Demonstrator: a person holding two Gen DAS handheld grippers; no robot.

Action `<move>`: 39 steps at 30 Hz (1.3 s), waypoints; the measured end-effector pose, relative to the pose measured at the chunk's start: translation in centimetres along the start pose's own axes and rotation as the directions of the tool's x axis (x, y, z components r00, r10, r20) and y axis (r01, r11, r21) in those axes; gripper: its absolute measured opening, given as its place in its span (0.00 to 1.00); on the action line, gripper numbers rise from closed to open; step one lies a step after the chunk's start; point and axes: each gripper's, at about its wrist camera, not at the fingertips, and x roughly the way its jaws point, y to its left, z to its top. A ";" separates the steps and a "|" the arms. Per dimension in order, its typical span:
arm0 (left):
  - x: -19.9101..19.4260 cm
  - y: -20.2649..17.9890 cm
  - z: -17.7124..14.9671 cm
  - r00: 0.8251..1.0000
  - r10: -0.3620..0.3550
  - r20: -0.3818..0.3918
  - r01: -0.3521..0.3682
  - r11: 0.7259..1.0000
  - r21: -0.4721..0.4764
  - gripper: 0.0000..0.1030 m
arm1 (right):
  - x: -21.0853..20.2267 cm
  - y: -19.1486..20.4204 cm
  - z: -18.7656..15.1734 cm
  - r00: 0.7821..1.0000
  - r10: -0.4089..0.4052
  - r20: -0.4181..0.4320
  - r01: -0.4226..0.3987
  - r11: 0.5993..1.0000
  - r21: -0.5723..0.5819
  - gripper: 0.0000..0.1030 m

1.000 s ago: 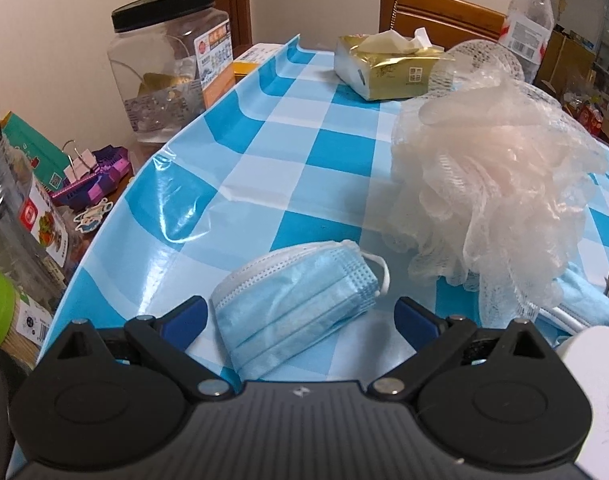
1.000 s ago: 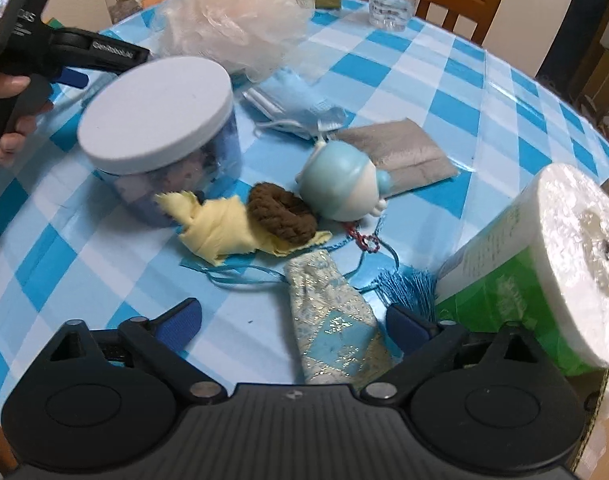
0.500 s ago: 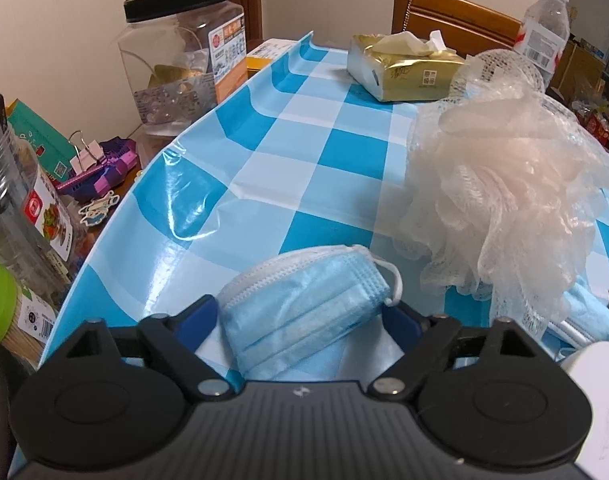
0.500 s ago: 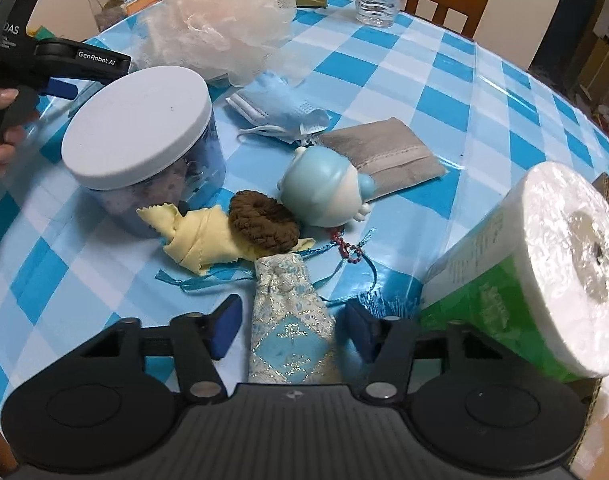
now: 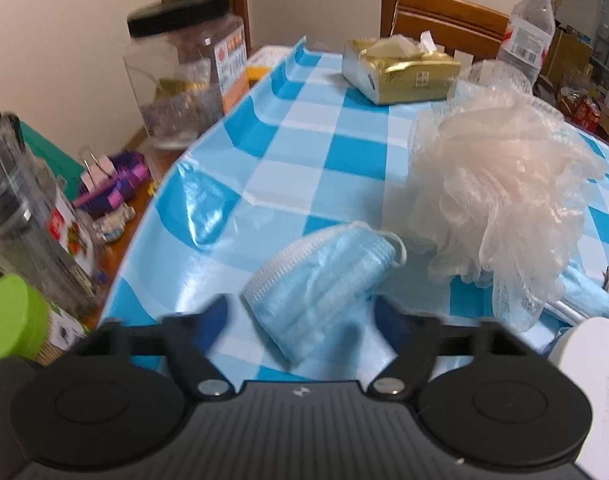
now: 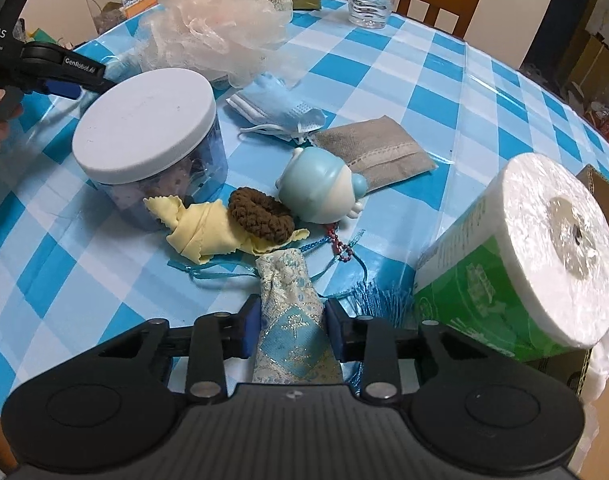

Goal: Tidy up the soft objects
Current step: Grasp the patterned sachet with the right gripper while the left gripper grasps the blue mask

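Observation:
In the left wrist view my left gripper [image 5: 302,314] is open, its blue pads on either side of a folded blue face mask [image 5: 324,280] lying on the checked tablecloth [image 5: 304,148]. A peach mesh bath pouf [image 5: 500,184] sits to the right of it. In the right wrist view my right gripper [image 6: 292,330] is shut on a blue and silver brocade pouch [image 6: 294,320]. Beyond it lie a yellow cloth [image 6: 208,228], a brown knitted scrunchie [image 6: 260,216], a pale blue plush toy [image 6: 324,186], a grey pouch [image 6: 380,152] and a second blue mask [image 6: 276,106].
A clear jar with a white lid [image 6: 148,128] stands at the left, a wrapped paper roll [image 6: 520,264] at the right. A gold tissue pack [image 5: 400,70], a water bottle [image 5: 528,28], a black-lidded jar [image 5: 184,76] and a chair [image 5: 440,16] are at the back.
My right gripper moved forward and closed its jaws onto the brocade pouch. My left gripper moved up to the face mask, so its open pads now sit at the mask's sides.

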 end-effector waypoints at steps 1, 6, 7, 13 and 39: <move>-0.1 -0.1 0.2 1.000 0.013 0.014 -0.013 1.000 0.016 0.84 | 0.0 0.0 -0.1 1.000 0.004 0.000 -0.004 1.000 0.001 0.38; 1.1 -1.0 1.7 1.000 -0.006 0.011 0.005 0.994 0.110 0.84 | -0.1 0.0 -0.2 1.000 0.012 -0.001 -0.012 1.000 0.005 0.38; 1.6 -1.3 1.9 1.000 -0.011 -0.009 0.012 0.992 0.126 0.84 | 0.0 0.0 -0.2 1.000 0.014 -0.001 -0.014 1.000 0.007 0.38; 3.0 -2.1 1.9 0.997 -0.047 -0.055 0.056 0.982 0.179 0.74 | 0.0 -0.2 -0.1 1.000 0.024 -0.001 -0.024 1.000 0.015 0.38; -10.1 -2.9 -1.1 0.974 -0.208 -0.084 0.224 0.881 0.416 0.35 | -6.9 0.9 -0.5 0.998 0.000 0.064 0.002 1.000 -0.024 0.38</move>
